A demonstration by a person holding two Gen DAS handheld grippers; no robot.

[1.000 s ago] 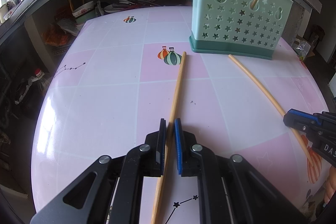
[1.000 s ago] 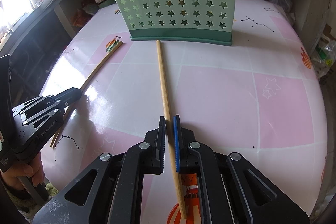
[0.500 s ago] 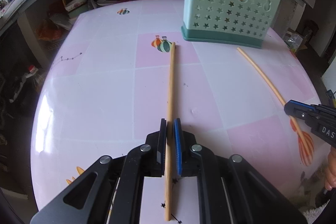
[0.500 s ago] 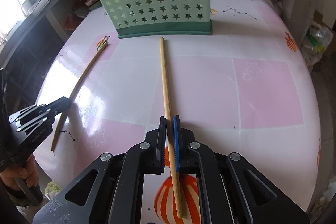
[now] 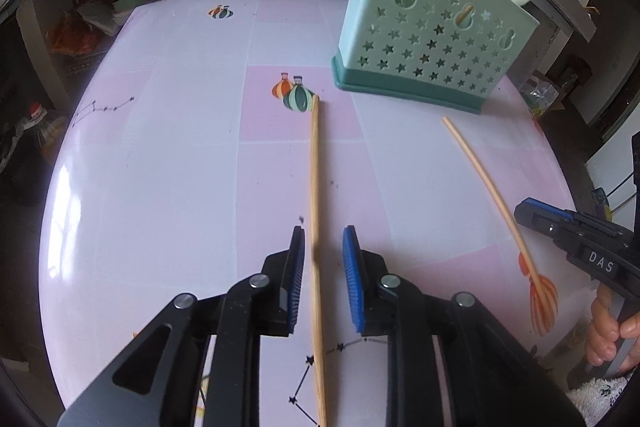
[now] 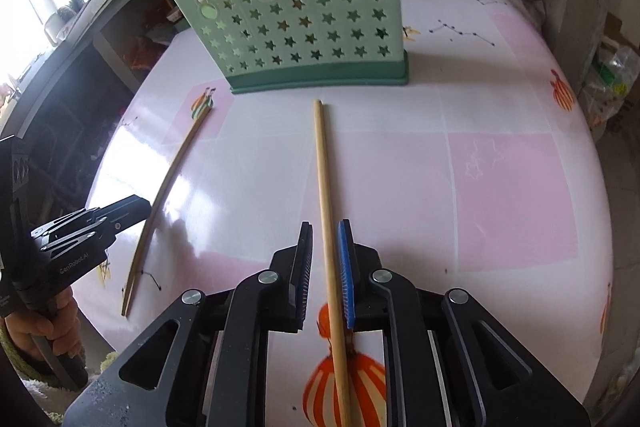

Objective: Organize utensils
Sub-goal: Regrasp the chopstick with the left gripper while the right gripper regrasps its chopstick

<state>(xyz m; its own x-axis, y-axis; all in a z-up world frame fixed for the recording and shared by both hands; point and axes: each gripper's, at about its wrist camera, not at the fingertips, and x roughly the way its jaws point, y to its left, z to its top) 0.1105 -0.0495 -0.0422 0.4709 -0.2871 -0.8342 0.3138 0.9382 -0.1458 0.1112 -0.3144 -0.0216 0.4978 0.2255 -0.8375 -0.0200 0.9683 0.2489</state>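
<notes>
While lying flat on the table (image 5: 160, 187), apart:
Left gripper (image 5: 323, 259): opening, straddling chopstick (image 5: 314, 187), not pinching.
Right gripper (image 6: 325, 251): opening around second chopstick (image 6: 326, 195), likely releasing.
Caddy (image 6: 296, 27): standing just beyond both tips.

Left tongs (image 5: 323, 251) and right tongs (image 6: 325, 247) both opening.

A pink-and-white tablecloth (image 5: 160, 187) printed with balloons (image 5: 296, 95) and constellations (image 6: 460, 31).

In the left wrist view, bare tabletop (image 5: 168, 167) is lying open toward 10 o'clock; the green caddy (image 5: 432, 47) (utensils already inside) is blocking 1 o'clock.
</notes>
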